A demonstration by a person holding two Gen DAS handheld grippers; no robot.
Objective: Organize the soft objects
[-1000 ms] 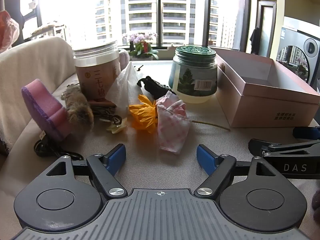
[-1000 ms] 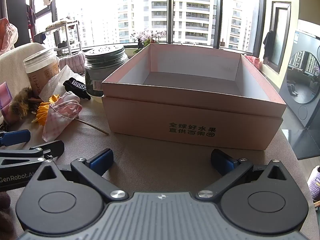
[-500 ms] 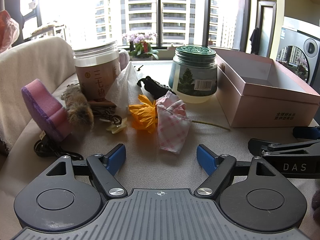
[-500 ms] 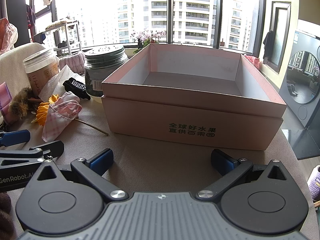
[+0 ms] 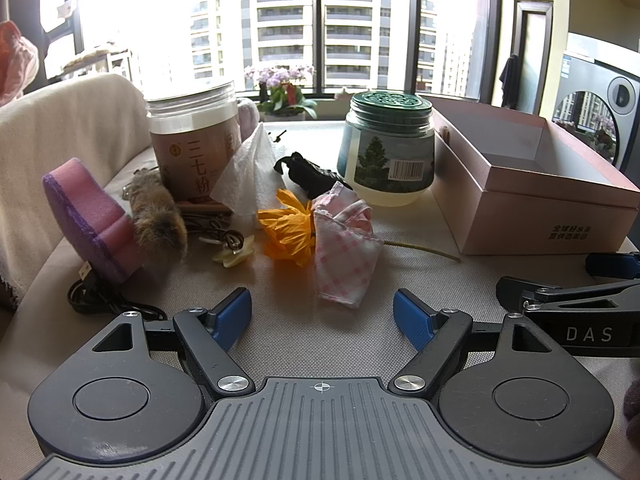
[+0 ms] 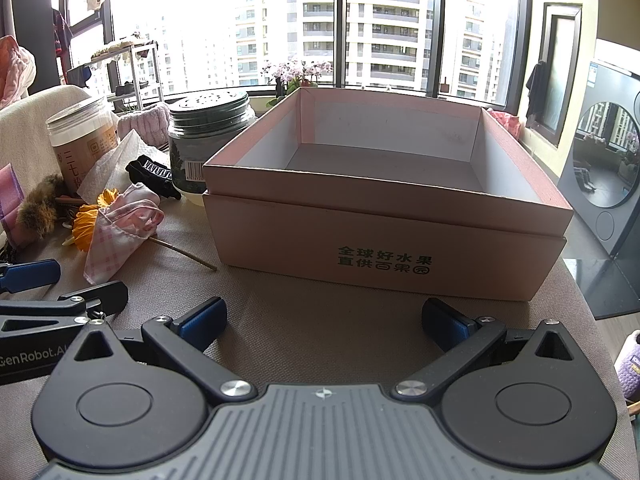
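— Pink card is seen on the right: a big square box [image 6: 384, 240] with flat, stiff walls and green letters on its front. What is seen inside it?

— Only its bare white floor is seen. The box is set on a table [image 6: 320, 320] covered in a rough, woven, tan cloth.

— How are the grippers held?

— The left gripper [image 5: 322, 314] is held low over the cloth with its blue pads spread wide, and nothing is pinched between them. The right gripper [image 6: 322, 318] is held the same way, spread wide, facing the front wall of the box.

— Where are the soft things found?

— They are piled to the left of the box. A crumpled cloth with pink and white checks [image 5: 346, 248] is laid just ahead of the left gripper. A crinkly orange paper flower [image 5: 288, 228] is tucked beside it, touching it, and its thin stem is seen poking out on the far side. A thick pink and purple sponge [image 5: 88, 220] is propped up at the left, and a brown fluffy tuft [image 5: 158, 220] is pressed against it. A white tissue [image 5: 250, 176] is stood up in a soft peak, and a black band [image 5: 310, 174] is laid behind the flower.

— What hard things are seen there?

— Two round jars are seen: a clear plastic tub with a brown label [image 5: 194, 146], and a jar with a green lid [image 5: 386, 148] touching the box.
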